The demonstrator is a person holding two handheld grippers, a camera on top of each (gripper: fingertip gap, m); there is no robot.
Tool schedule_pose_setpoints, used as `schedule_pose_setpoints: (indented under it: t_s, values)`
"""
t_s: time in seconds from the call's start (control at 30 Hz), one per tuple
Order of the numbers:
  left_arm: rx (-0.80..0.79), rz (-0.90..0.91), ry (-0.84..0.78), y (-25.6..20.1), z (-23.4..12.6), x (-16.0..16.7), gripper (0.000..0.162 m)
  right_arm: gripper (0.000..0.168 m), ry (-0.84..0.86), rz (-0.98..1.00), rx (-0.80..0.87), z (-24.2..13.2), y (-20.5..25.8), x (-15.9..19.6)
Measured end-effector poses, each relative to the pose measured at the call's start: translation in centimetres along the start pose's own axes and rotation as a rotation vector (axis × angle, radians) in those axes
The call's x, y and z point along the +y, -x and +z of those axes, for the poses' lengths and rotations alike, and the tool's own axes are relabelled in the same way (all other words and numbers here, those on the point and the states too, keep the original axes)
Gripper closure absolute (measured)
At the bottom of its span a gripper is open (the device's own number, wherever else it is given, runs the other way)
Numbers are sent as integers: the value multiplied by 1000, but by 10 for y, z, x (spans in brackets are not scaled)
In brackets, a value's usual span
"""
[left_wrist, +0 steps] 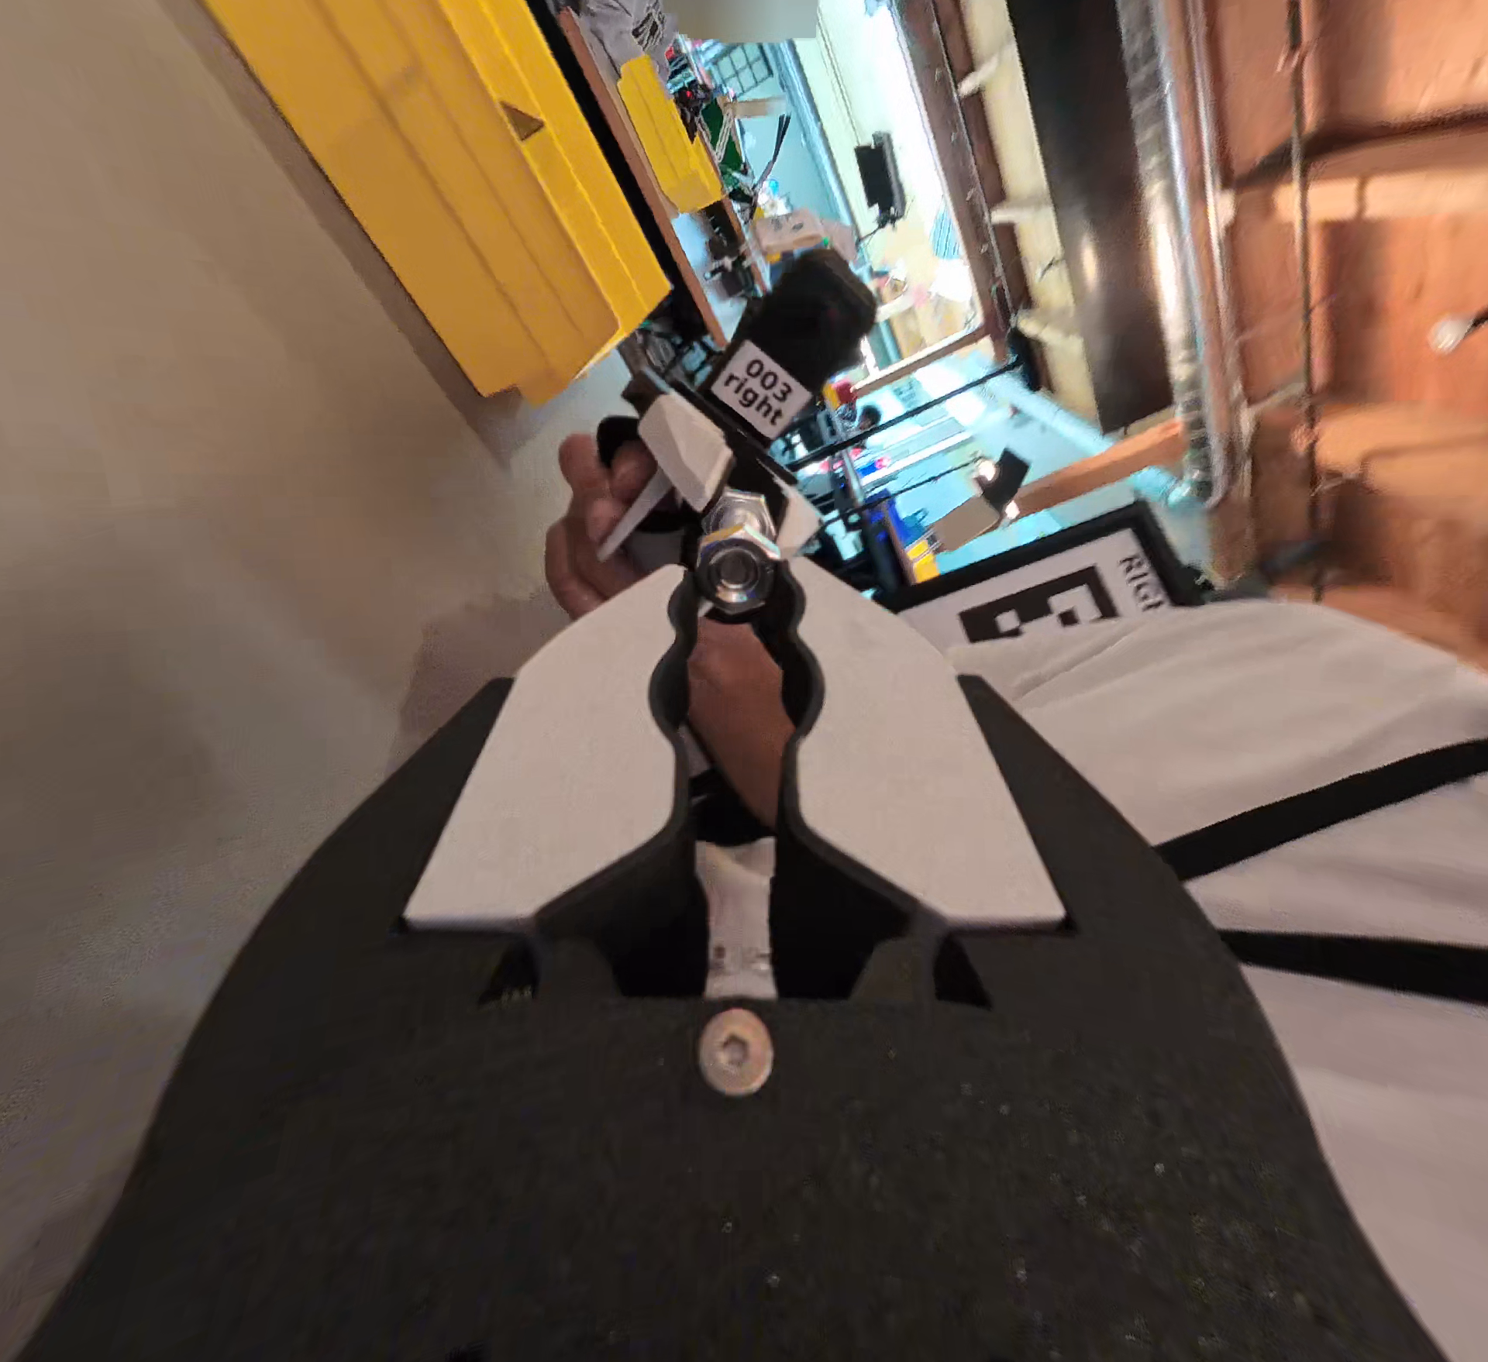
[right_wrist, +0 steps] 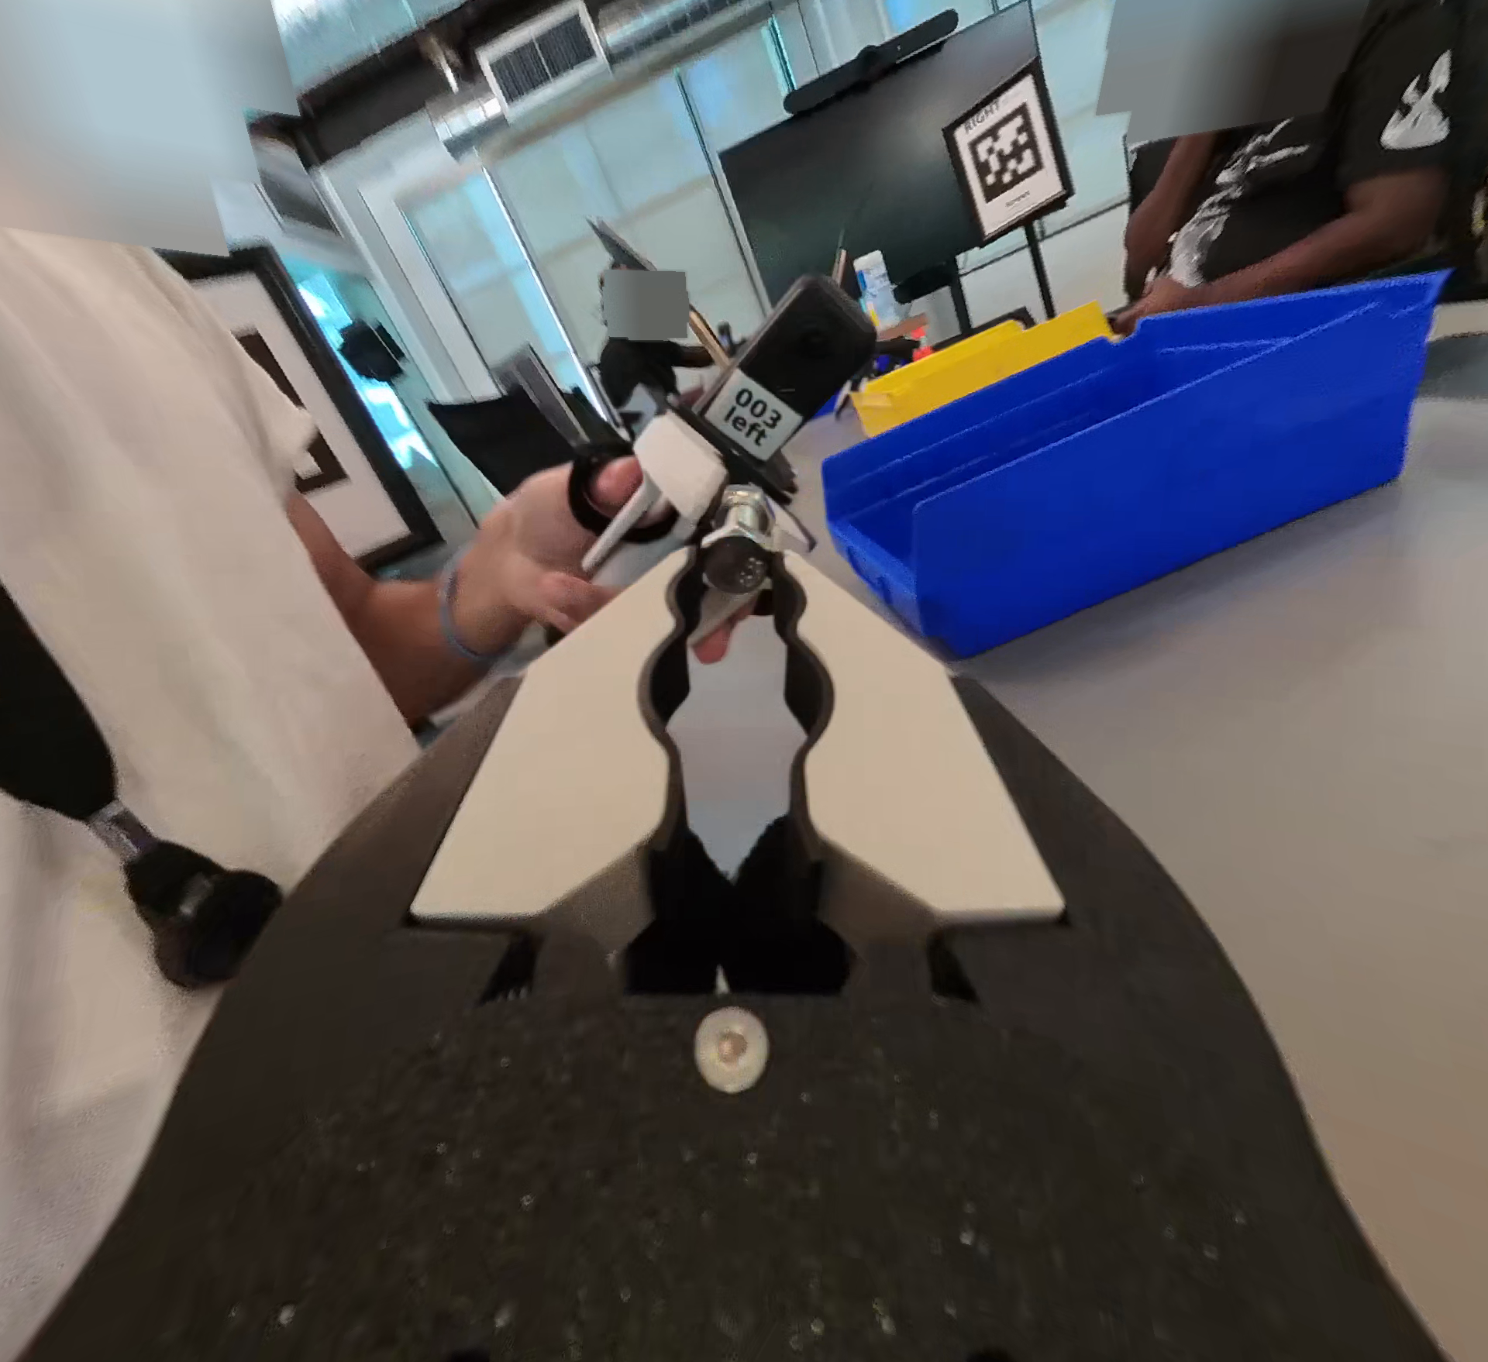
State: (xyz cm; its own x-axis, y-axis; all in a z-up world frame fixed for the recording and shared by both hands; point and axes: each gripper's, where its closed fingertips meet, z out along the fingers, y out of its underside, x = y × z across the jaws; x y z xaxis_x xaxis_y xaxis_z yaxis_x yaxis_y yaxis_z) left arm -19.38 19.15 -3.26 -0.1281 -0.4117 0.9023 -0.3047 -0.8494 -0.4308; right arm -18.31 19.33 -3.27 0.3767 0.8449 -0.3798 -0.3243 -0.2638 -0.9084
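Note:
My two grippers face each other, tip to tip, with a silver bolt and its nuts between them, held in the air. In the left wrist view my left gripper is shut on the near hex end of the bolt. The right gripper, held in a hand, grips the far end. In the right wrist view my right gripper is shut on the near hex head of the bolt. The left gripper clamps a nut at the other end.
A blue bin and a yellow bin stand on the grey table to the right. Yellow bins also show in the left wrist view. A person in a black shirt stands behind the blue bin. A framed marker board stands beyond. The tips of both grippers are at nearly the same place.

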Motion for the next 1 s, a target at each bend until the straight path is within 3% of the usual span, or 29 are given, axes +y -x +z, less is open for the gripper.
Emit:
schedule_pose_setpoints:
  t_s: [0.07, 0.17, 0.23, 0.33, 0.47, 0.6, 0.73, 0.9, 1.0]
  values:
    - [-18, -41, -22, 3, -2, 1, 145, 152, 41, -65, 18, 2, -1, 4]
    - [-40, 91, -20, 0, -3, 0, 144, 152, -4, 49, -23, 4, 0, -1]
    - [-64, 262, 3, -5, -2, 0, 141, 152, -57, 147, -50, 3, -1, -5]
    - [-148, 585, 48, 1, -2, 1, 113, 152, -93, 277, -96, 1, -3, -8]
    - [-283, 981, 198, 19, -8, 6, 104, 152, -82, 452, -127, 5, -9, 1]
    - [-368, 1358, 272, 21, -15, 3, 105, 153, -125, 710, -234, 7, -11, 6]
    - [-433, 1619, 371, 18, -21, -1, 116, 152, -145, 949, -330, 8, -15, 15]
    - [-530, 1884, 432, 23, -22, -6, 126, 152, -114, 1004, -352, 11, -13, 25]
    - [-522, 1925, 509, 30, -23, -2, 128, 152, -90, 996, -359, 15, -10, 25]
